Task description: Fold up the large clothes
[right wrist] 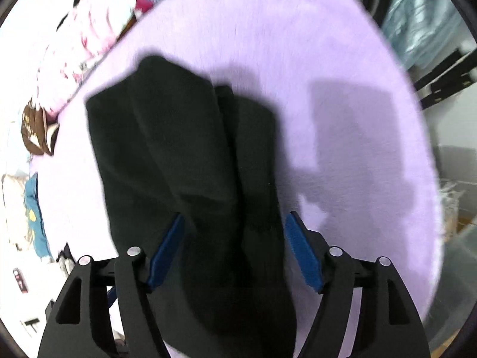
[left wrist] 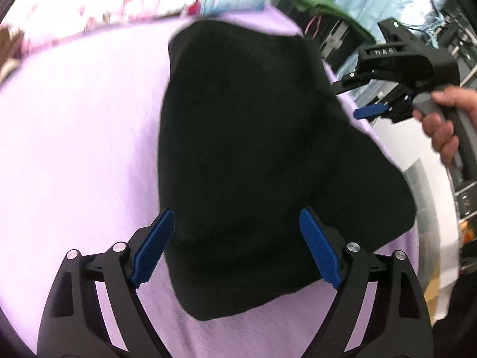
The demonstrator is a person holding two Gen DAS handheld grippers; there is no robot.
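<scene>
A black garment [left wrist: 253,149] lies folded in a bundle on a lilac blanket [left wrist: 74,149]. My left gripper [left wrist: 237,250] is open, its blue pads wide apart over the garment's near end. In the left wrist view the right gripper [left wrist: 351,98] is at the garment's right edge, held by a hand, jaws apart. In the right wrist view the right gripper [right wrist: 235,250] is open, with the black garment [right wrist: 184,155] lying between and beyond its blue pads. Whether either gripper touches the cloth is unclear.
The lilac blanket [right wrist: 328,59] covers the whole surface. A floral pink and white cloth [left wrist: 89,6] lies along the far edge. A green cloth [left wrist: 313,3] and dark shelving [left wrist: 328,38] stand past the right edge. A brown item [right wrist: 35,131] sits at the left.
</scene>
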